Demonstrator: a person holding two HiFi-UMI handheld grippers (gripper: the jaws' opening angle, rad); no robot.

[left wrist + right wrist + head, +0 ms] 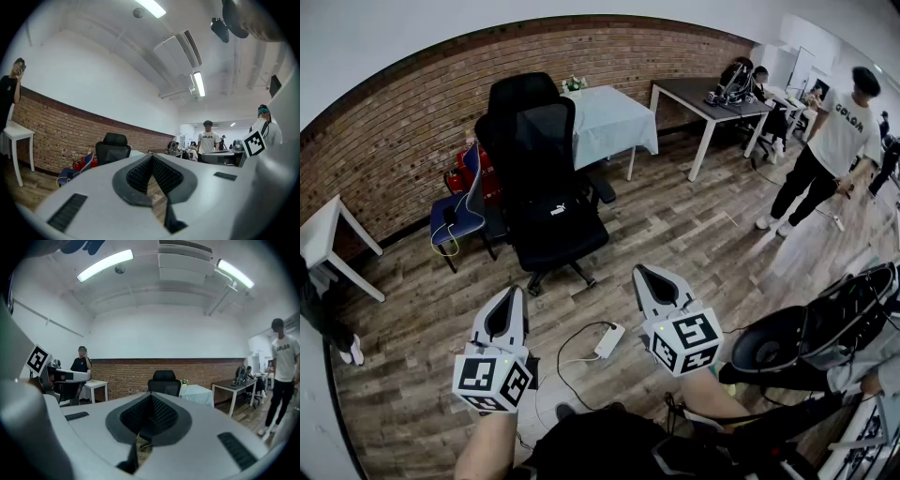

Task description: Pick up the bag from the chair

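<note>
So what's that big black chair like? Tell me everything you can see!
The black office chair stands upright on the wood floor, facing us, before the brick wall. It has a headrest, a tall mesh-looking back, armrests and a star-shaped base. What looks like a black bag with a small white logo lies on its seat.

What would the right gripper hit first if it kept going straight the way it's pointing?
Most likely the black office chair, which sits dead ahead of the shut right gripper, with nothing nearer showing in that line. Whether it would touch the bag on the seat first is hard to judge.
</note>
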